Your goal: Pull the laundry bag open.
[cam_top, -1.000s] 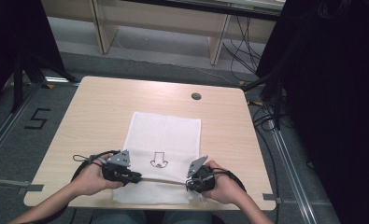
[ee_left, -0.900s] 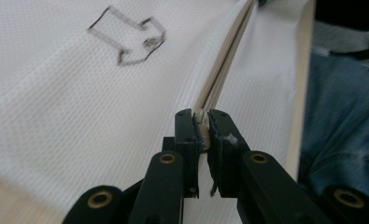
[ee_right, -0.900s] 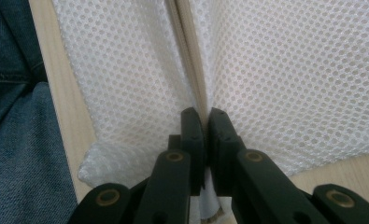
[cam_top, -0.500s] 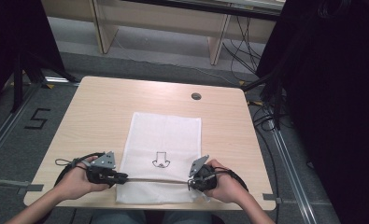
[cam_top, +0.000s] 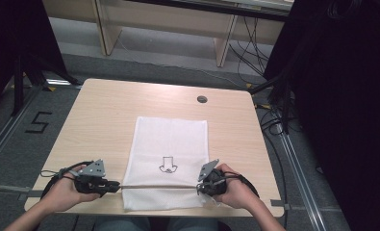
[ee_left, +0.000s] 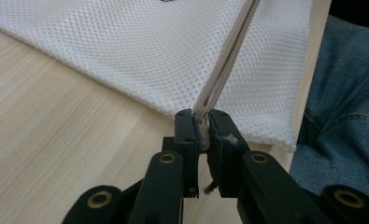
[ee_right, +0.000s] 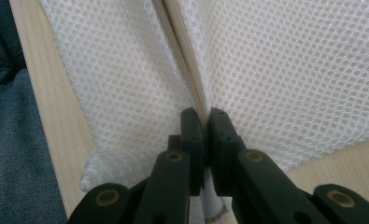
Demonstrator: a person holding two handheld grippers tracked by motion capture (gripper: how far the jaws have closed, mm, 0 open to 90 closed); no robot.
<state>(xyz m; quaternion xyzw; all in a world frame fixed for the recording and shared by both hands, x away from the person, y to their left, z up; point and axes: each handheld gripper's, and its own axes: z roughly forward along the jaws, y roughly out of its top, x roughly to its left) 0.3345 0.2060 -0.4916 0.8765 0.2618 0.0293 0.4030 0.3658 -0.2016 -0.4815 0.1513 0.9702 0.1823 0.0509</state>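
- Nearest the viewer, a person's two forearms come in from the bottom edge of the high view, each hand holding a black two-jaw gripper over the near edge of a light wooden table [cam_top: 106, 115].
- The person's blue denim-clad legs [ee_left: 345, 112] show just past the table's near edge in both gripper views.
- The left gripper [cam_top: 111, 185] sits on bare wood just left of a white mesh bag [cam_top: 171, 139]. In the left gripper view its jaws are pressed together on the end of a beige cord [ee_left: 229, 56].
- That cord runs taut across the near part of the bag, from the left gripper to the right one; in the high view it reads as a thin straight line [cam_top: 158, 186].
- The right gripper [cam_top: 200, 186] rests at the bag's near right edge. In the right gripper view its jaws are clamped together on the cord [ee_right: 184, 56], with mesh bunched on either side.
- The mesh bag lies flat in the middle of the table, long side running away from the person, with a small dark arrow-like mark [cam_top: 168, 164] printed on it, beyond the cord.
- Farther back on the table, a small round dark hole [cam_top: 202, 99] sits near the far edge.
- Beyond the table lie grey floor, loose cables [cam_top: 247, 53] and wooden furniture legs.
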